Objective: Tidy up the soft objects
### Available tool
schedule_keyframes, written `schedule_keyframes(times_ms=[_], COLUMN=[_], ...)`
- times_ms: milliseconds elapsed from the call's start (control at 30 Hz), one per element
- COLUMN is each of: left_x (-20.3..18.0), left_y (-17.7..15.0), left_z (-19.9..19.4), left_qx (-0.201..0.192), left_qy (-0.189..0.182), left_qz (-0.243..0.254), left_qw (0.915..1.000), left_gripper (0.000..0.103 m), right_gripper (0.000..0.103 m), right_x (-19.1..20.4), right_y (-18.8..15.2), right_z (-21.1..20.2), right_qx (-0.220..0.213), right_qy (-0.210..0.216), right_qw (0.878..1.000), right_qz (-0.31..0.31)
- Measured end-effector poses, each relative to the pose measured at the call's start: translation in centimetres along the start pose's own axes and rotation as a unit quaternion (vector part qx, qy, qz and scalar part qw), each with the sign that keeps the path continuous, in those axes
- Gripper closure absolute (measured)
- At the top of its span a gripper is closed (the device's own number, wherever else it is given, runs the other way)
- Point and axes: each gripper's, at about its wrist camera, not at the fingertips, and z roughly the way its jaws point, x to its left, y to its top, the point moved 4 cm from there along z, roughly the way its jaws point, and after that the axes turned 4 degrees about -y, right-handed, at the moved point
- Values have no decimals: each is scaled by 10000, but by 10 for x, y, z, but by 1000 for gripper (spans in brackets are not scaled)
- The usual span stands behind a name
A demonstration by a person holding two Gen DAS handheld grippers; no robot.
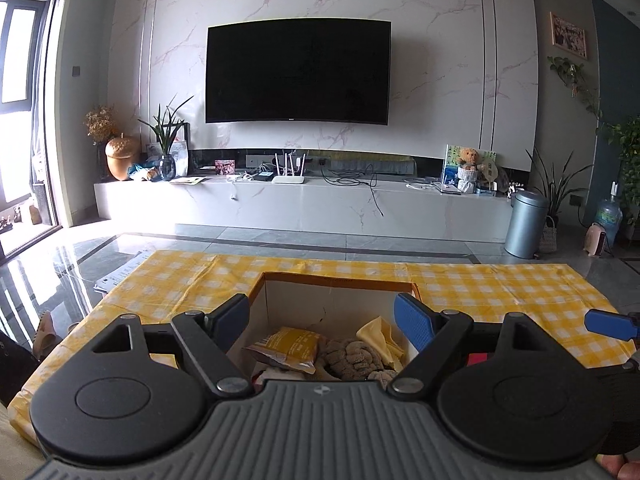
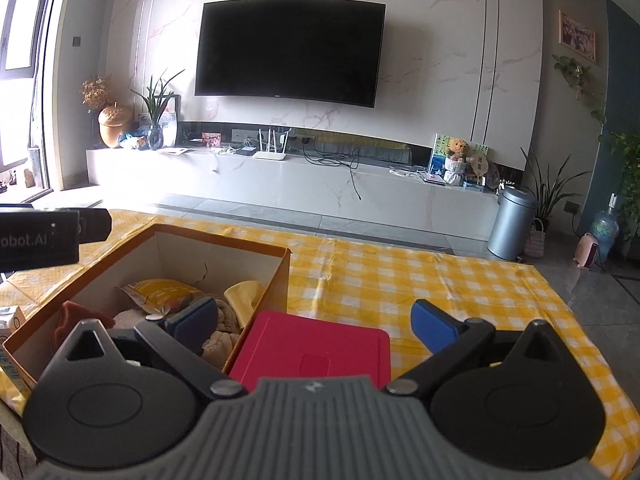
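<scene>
Both grippers are hovering over a table with a yellow checked cloth [image 2: 400,280]. The left gripper [image 1: 324,320] is spreading its fingers wide, empty, above an open cardboard box [image 1: 336,280]. Beneath it are lying a yellow packet [image 1: 286,346], a grey fuzzy cloth [image 1: 352,358] and a yellow cloth [image 1: 380,338]. The right gripper [image 2: 316,322], also wide apart and empty, is hanging over a red lid [image 2: 312,354] just right of the box.

Box [image 2: 256,276] on surface [image 2: 400,280], left of flat case [image 2: 312,356], touching it. Snack pouch [image 2: 160,292], folded cloth [image 2: 244,296], plush bundle [image 1: 352,356] inside box. Carton [image 2: 10,324] left of box. TV [image 2: 288,48] on wall behind.
</scene>
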Motion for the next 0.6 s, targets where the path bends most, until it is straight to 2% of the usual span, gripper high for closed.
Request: schedule_keyframes(times_ms=[100,333,433,600], left_x=[-5,-11,-11,-13], left_y=[-5,-14,-17,-20], left_z=[1,9,12,12], left_qx=[20,141,224,254], left_qy=[72,269,238,281], left_qz=[107,273,158,269], left_qw=[9999,9992,9993,9989], left_gripper=[7,7,7,7], right_gripper=[3,3,3,3], right_x=[3,7,12,17], right_y=[-2,-5,-4,-6], right_z=[3,9,8,10], right_qx=[46,131,82,111], right_qy=[42,567,571,605], right_qw=[10000,9976,9980,9981], right_qz=[-18,367,243,99])
